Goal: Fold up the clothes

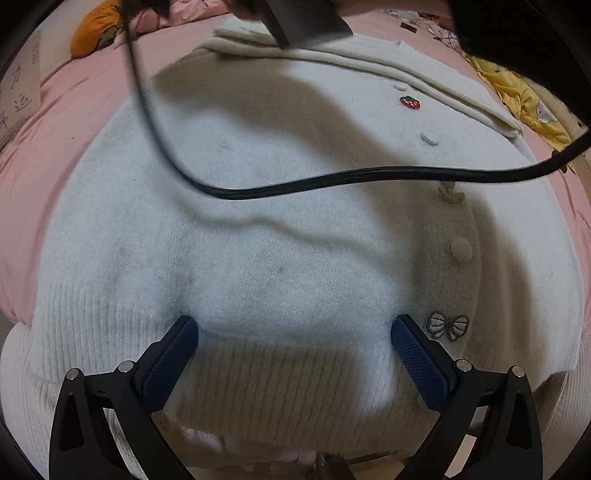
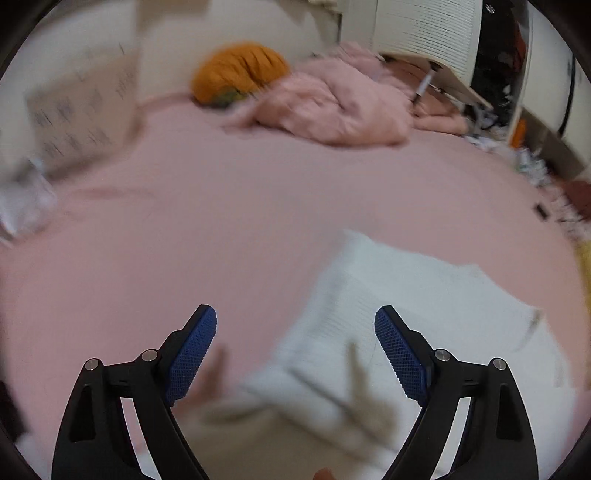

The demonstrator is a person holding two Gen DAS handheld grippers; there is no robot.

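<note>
A white knitted cardigan [image 1: 280,206] lies flat on the pink bed, with a strawberry patch [image 1: 410,102], cloth buttons and a stitched bow [image 1: 447,325] along its right side. One sleeve [image 1: 369,66] is folded across its far end. My left gripper [image 1: 295,325] points steeply down at the ribbed hem, open wide, its blue pads [image 1: 173,365] resting on the knit with nothing pinched. In the blurred right wrist view my right gripper [image 2: 295,311] stands open above the sheet and the edge of the white cardigan [image 2: 413,306], holding nothing.
A black cable [image 1: 332,181] hangs across the left wrist view above the cardigan. On the pink sheet [image 2: 221,206] lie an orange cushion [image 2: 240,70] and a heap of pink bedding [image 2: 332,107]. A yellow cloth [image 1: 524,96] sits at the right, and white furniture [image 2: 424,33] stands behind.
</note>
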